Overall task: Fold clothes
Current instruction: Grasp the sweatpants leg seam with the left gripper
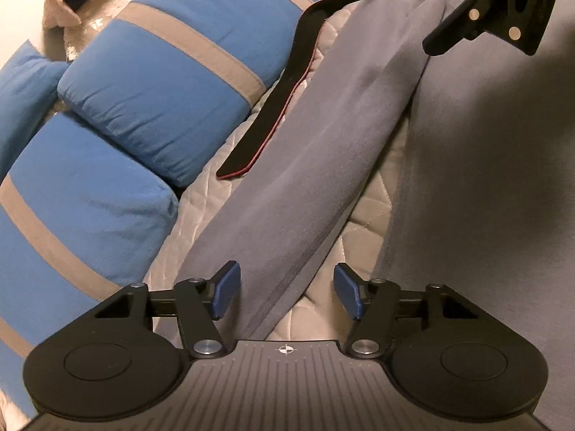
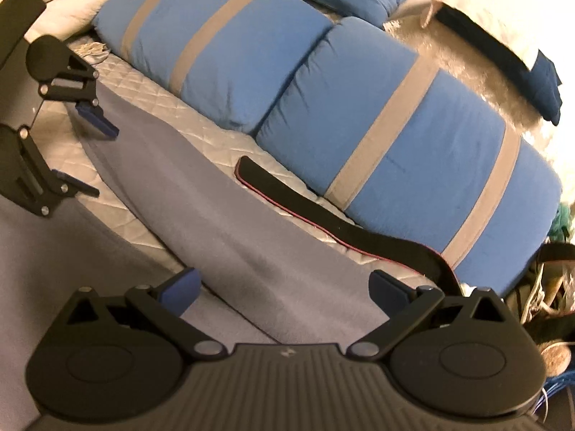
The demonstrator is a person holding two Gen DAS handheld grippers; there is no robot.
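Garment (image 1: 309, 151), grey fleece, long sleeve stretched flat over quilted bed (image 1: 201, 197) beside blue striped pillows (image 1: 158, 82) and a black belt (image 1: 287, 86). Left gripper (image 1: 286, 292) jaws open astride the sleeve end, unpressed; right gripper (image 2: 284, 289) jaws wide open, empty. Right wrist view alone shows clutter (image 2: 546, 287) beyond the pillows.

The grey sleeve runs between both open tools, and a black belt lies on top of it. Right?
Not quite. The belt lies beside the sleeve on the quilted cover, not on it; the right wrist view shows this. Left tool and right tool are open.
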